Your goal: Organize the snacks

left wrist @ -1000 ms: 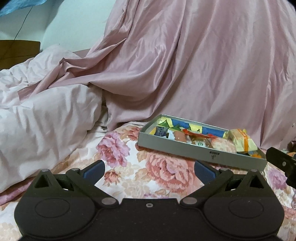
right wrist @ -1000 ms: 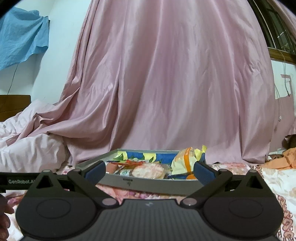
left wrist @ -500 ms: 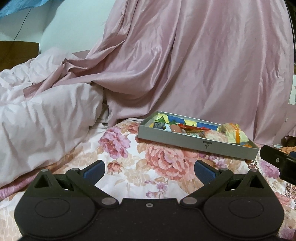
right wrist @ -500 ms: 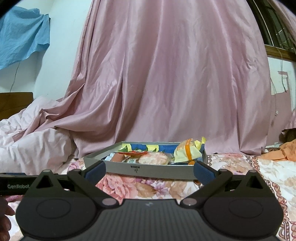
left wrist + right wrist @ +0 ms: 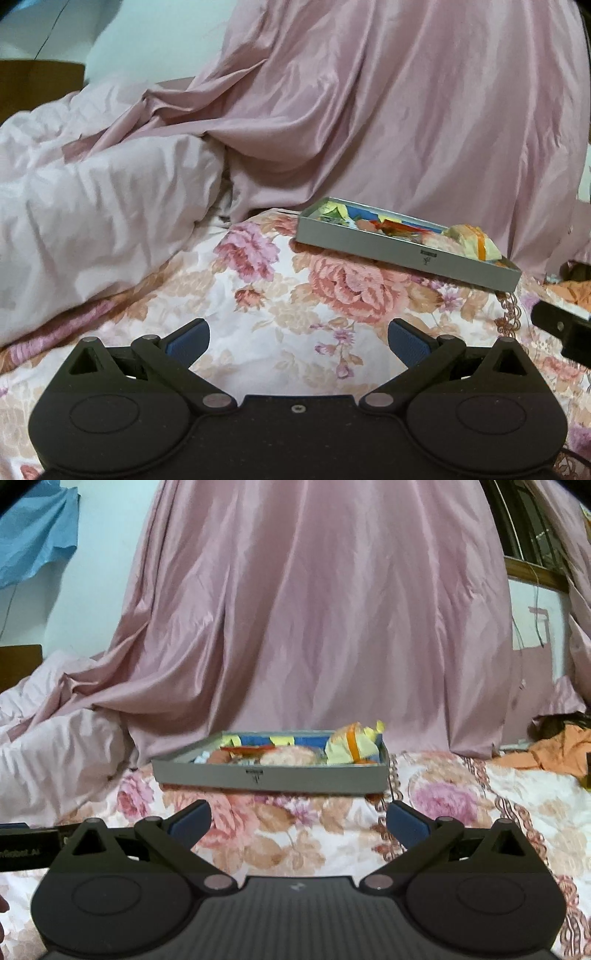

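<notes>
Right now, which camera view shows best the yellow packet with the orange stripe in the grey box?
The right wrist view: the yellow packet stands nearly centred, rising above the wall of the grey box. In the left wrist view the packet sits far right, viewed at an angle, more blurred.

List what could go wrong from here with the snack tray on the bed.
1. The grey tray sits on soft floral bedding, so pressing on one end might tip it.
2. The yellow-and-orange packet stands above the tray rim at its right end and could topple out if bumped.
3. Both the left gripper and right gripper are open and empty, well short of the tray.
</notes>
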Available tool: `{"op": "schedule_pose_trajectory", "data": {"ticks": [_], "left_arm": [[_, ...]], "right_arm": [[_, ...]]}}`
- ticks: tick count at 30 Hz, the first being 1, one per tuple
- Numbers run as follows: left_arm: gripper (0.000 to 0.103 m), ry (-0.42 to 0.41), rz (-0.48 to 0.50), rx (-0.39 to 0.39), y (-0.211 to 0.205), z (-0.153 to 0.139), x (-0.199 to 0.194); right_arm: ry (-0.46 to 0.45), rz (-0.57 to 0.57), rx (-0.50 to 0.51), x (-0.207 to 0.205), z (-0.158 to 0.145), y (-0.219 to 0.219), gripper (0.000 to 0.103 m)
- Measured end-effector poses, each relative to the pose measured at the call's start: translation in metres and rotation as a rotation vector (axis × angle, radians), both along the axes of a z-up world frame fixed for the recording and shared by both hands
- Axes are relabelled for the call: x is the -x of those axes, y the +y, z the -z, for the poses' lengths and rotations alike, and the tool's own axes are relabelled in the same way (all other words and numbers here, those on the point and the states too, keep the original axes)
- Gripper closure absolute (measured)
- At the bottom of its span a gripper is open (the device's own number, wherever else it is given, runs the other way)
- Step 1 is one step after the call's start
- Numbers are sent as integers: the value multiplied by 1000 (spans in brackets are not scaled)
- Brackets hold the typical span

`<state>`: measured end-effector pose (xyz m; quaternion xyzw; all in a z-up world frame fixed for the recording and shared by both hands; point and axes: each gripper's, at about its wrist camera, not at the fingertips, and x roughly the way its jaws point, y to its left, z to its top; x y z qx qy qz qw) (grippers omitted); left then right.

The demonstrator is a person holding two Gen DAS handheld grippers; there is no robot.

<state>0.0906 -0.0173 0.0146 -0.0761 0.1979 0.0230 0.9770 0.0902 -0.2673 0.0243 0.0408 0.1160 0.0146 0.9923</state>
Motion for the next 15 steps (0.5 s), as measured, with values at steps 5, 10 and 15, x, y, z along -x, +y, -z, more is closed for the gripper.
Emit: {"op": "schedule_pose_trajectory", "data": {"ticks": [5, 10, 15], "left_arm": [[1, -12, -7, -1, 9, 4, 4], [1, -15, 3, -17, 11, 9, 7], [1, 7, 18, -21, 9, 14, 7]], "right_arm": [[8, 30, 6, 11, 4, 7, 0], [10, 28, 18, 18, 7, 16, 0], [22, -13, 49, 15, 13, 27, 0]]}}
